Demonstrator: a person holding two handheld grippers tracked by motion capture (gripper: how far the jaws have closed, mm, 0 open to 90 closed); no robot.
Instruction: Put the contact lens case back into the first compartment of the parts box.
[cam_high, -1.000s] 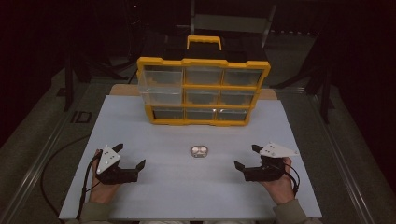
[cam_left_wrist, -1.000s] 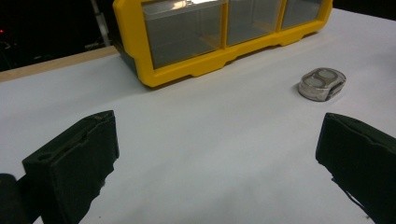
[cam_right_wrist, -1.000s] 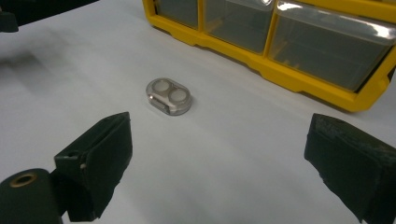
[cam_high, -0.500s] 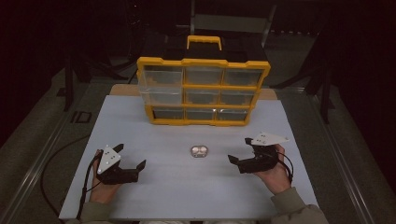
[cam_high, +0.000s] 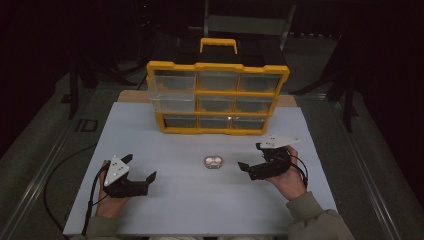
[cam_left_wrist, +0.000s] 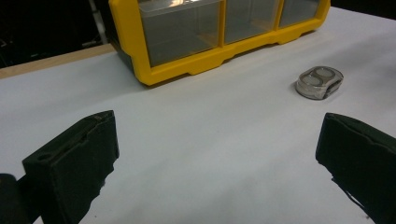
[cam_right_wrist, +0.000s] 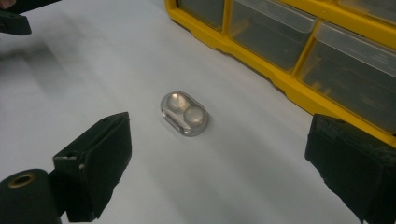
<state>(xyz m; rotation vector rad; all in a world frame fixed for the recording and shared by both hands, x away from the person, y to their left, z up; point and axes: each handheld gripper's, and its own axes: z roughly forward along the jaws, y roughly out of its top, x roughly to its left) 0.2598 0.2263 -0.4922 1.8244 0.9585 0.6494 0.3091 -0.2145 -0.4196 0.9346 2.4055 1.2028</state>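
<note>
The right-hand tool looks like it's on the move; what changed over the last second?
The right tool slid inward across the white table toward the small clear case, jaws wide open, and now sits just beside it without touching. Nothing was picked up or released. The left tool kept its place, also open. The case and the yellow drawer organizer did not shift.

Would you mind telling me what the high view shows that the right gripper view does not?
High view alone: the organizer's yellow carry handle, all nine drawers, the person's hands and the whole white table. Right gripper view alone: a close look at the right gripper and its spread black fingers. Shared: the small clear two-well case lying untouched on the table, and the yellow drawer organizer.
</note>
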